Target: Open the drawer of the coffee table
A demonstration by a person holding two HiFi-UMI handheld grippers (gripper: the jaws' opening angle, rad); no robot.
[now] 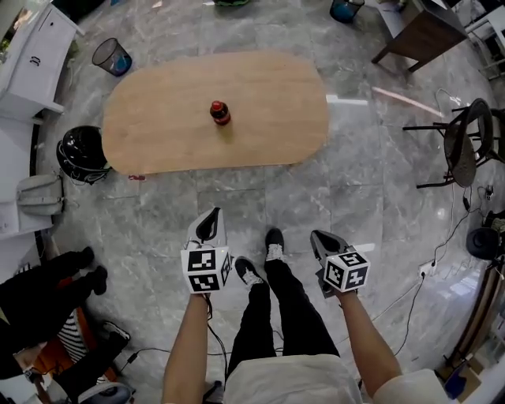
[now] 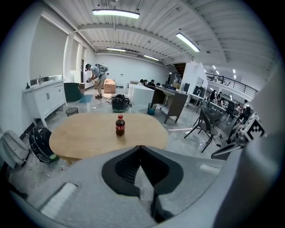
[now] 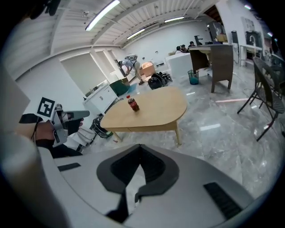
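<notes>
Coffee table (image 1: 260,126): oval wooden top, cola bottle (image 1: 219,113) upright near centre. Left gripper (image 1: 208,227), right gripper (image 1: 323,241): jaws closed, empty, short of table's near edge.

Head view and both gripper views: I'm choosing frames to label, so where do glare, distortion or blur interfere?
Head view: fisheye curves the edges, glare streaks on the floor right of the coffee table. Left gripper view: dark round vignette, ceiling light blown out. Right gripper view: tilted, bottle sharp, foreground soft.

Both forearms reach forward, left tongs (image 1: 211,225) and right tongs (image 1: 322,240) angled downward, jaws closed and empty.
</notes>
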